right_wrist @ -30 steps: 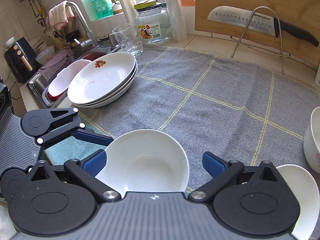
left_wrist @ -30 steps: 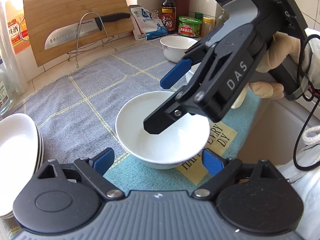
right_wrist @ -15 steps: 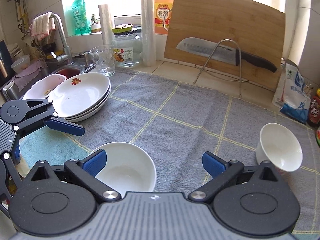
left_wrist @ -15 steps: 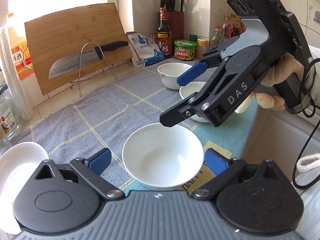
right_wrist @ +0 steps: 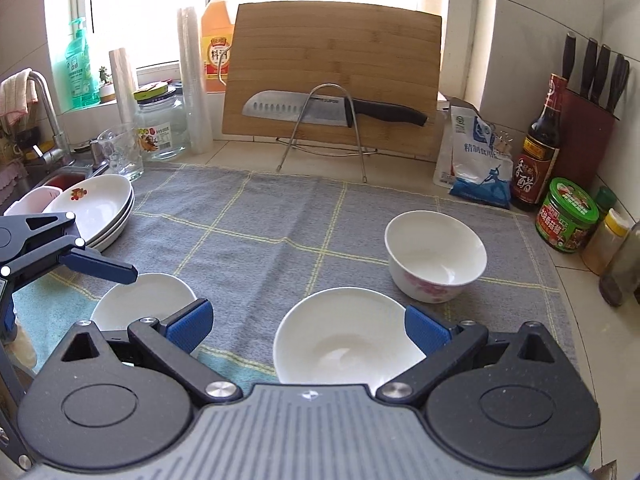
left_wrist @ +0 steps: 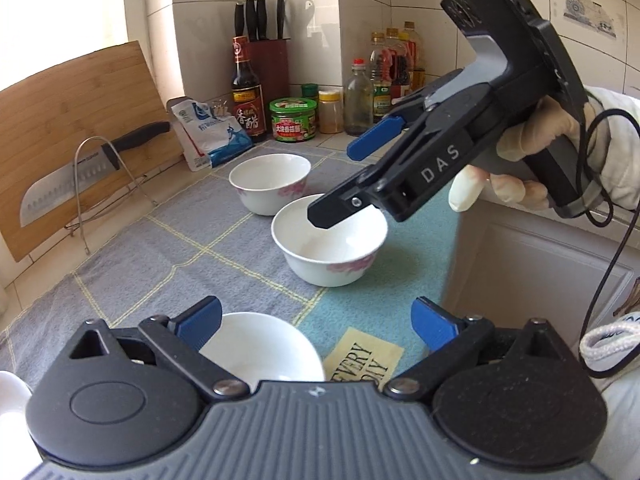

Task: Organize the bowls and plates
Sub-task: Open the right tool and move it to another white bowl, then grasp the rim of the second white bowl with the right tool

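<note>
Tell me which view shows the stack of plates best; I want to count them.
The right wrist view: the stack of plates sits whole at the left, rims layered. The left wrist view catches only a white sliver at its bottom-left edge.

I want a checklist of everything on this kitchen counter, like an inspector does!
Surface: grey checked cloth over the counter, teal mat at the near edge.
Job's things: three white bowls apart on the cloth; plate stack by the sink.
Clutter: knife on a wire rack, cutting board, sauce bottle, green jar, salt bag.
Grippers: left gripper open, jaws just opened, nothing held; right gripper open, over a bowl.
Cables: black cable from the right gripper.
Surroundings: window, tiled wall, tap.
</note>
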`<state>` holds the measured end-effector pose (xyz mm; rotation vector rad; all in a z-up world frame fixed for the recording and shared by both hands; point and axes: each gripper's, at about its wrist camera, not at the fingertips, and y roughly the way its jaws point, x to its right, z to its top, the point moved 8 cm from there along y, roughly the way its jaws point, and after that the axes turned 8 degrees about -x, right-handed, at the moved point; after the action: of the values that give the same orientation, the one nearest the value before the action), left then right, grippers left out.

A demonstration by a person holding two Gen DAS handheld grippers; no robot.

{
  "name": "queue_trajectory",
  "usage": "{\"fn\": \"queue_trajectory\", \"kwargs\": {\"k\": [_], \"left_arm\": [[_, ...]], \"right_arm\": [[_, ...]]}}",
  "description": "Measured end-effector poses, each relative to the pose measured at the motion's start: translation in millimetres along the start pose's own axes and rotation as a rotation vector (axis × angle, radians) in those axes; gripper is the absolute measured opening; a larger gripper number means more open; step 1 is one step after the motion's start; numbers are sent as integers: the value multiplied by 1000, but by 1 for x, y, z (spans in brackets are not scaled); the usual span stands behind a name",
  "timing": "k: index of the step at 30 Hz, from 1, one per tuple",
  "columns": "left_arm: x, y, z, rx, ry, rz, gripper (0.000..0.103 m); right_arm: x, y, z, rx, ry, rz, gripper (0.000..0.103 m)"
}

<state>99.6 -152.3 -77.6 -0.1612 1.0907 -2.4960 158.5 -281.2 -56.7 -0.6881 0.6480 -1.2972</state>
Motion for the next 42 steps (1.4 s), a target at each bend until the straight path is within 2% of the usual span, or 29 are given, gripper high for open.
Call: {"fn": "queue_trajectory", "kwargs": {"k": [2, 4, 12, 21, 30, 35, 42], "left_arm": [[5, 11, 7, -38, -41, -7, 102], [11, 20, 17, -32, -73, -12, 102], [30, 56, 41, -16, -171, 73, 102], [41, 86, 35, -89, -258, 210, 102], [35, 105, 33, -109, -320, 234, 100], [31, 107, 33, -108, -327, 248, 97], [30, 109, 37, -100, -307, 247, 86]], "right_arm": [[13, 2, -2, -4, 6, 5, 103], [25, 3, -4, -4, 0, 13, 103], [63, 18, -8, -38, -35, 80, 103], [74, 37, -9, -68, -80, 164, 103], [70, 55, -10, -117, -90, 269, 102], [70, 65, -6, -138, -83, 295, 94], [65, 69, -7, -164, -97, 328, 80]]}}
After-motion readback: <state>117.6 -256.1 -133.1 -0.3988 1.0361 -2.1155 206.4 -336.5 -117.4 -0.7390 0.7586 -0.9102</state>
